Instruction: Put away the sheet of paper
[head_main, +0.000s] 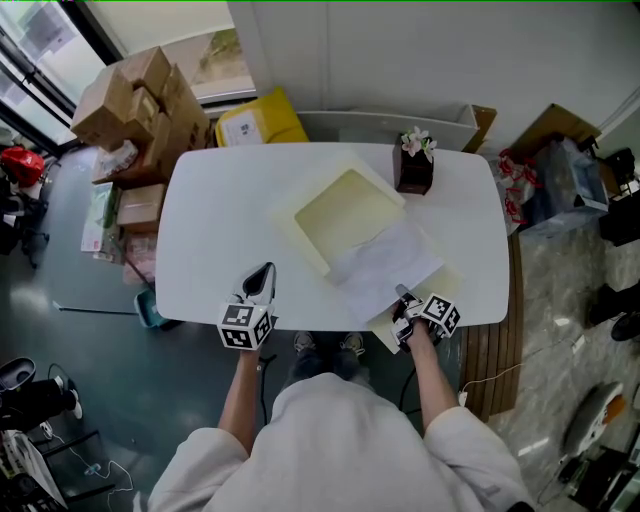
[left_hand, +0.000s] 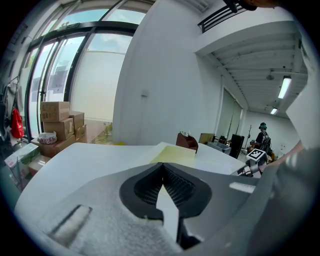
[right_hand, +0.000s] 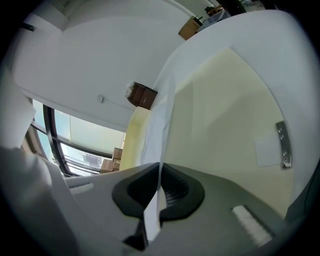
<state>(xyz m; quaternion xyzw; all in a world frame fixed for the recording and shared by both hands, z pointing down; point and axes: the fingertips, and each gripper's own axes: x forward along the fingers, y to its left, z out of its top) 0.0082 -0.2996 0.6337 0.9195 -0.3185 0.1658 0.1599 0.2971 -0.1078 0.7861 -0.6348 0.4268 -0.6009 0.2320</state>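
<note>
Right gripper view showed the right gripper (right_hand: 159, 165) with its jaws pressed together on the near edge of the sheet of paper (right_hand: 157, 120), which ran up and away from the pinch as a thin white strip seen nearly edge-on. From the head view, the sheet (head_main: 385, 262) lay across the white table (head_main: 215, 220), its far part over the near corner of a pale yellow tray (head_main: 345, 215) and its near edge at the right gripper (head_main: 402, 296) by the table's front rim. The left gripper (left_hand: 162, 167) rested apart to the left, jaws closed on nothing. The paper looked very light and limp, likely to sag, fold or flutter if lifted by one edge, and easy to crease or tear under a hard tug. A grip at the edge seemed best, with slow moves.
</note>
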